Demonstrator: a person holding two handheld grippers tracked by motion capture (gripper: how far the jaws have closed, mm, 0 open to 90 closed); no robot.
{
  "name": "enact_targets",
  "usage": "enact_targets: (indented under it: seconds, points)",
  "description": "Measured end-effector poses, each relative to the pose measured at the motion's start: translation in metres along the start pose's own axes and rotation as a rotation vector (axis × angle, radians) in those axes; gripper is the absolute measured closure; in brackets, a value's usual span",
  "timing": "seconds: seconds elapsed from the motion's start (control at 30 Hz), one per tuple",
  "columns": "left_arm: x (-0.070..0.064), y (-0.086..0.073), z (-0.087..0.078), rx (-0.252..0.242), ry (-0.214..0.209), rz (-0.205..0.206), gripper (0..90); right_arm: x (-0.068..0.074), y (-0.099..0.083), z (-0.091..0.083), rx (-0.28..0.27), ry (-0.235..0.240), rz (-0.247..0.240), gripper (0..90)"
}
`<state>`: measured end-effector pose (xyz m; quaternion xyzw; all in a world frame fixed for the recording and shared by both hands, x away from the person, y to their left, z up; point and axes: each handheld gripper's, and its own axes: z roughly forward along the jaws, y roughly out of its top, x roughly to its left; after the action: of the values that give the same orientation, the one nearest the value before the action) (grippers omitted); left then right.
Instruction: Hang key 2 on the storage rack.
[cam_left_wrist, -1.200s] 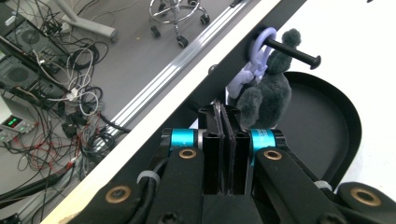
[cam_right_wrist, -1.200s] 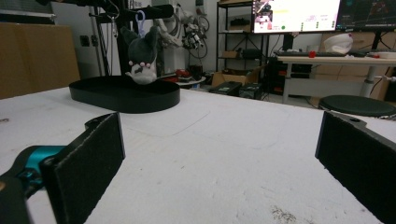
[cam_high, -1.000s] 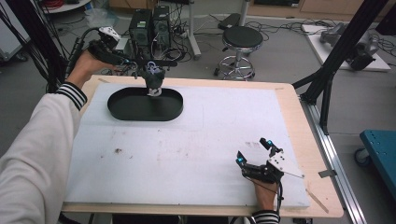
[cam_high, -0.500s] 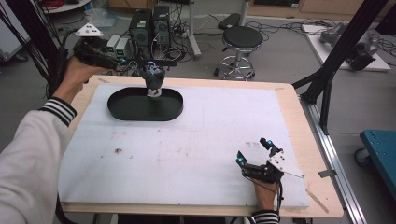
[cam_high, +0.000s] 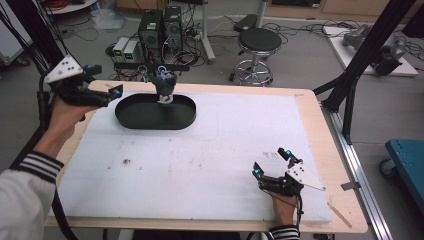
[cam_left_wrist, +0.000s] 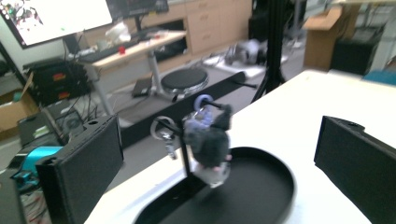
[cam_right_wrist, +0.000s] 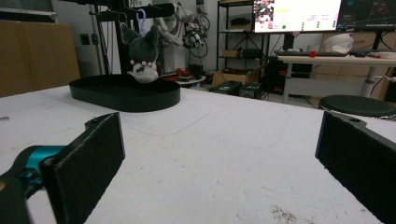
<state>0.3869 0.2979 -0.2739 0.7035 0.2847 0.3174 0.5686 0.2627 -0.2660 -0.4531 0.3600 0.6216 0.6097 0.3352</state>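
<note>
A white foam-covered table (cam_high: 200, 160) stood in a cluttered lab. At its far left sat a black oval tray (cam_high: 155, 113) with a stand, from which a grey plush keychain (cam_high: 164, 89) hung. The left gripper (cam_high: 107, 92) hovered just left of the tray, jaws wide apart and empty. The right gripper (cam_high: 272, 162) rested near the front right corner, also wide open, holding nothing
</note>
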Motion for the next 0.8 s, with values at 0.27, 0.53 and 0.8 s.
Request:
enact_targets:
  seconds: [0.27,0.53,0.8]
  points:
    - [-0.04,-0.048,-0.035,-0.065,-0.047,0.0,1.7,0.0,0.0,0.0,-0.004,-0.002,-0.001,0.6]
    - [-0.063,-0.097,-0.061,-0.126,-0.053,-0.007,1.7,0.0,0.0,0.0,-0.003,-0.002,-0.005,0.6]
    - [-0.079,-0.149,-0.061,-0.122,-0.036,-0.048,1.7,0.0,0.0,0.0,-0.004,-0.004,-0.007,0.6]
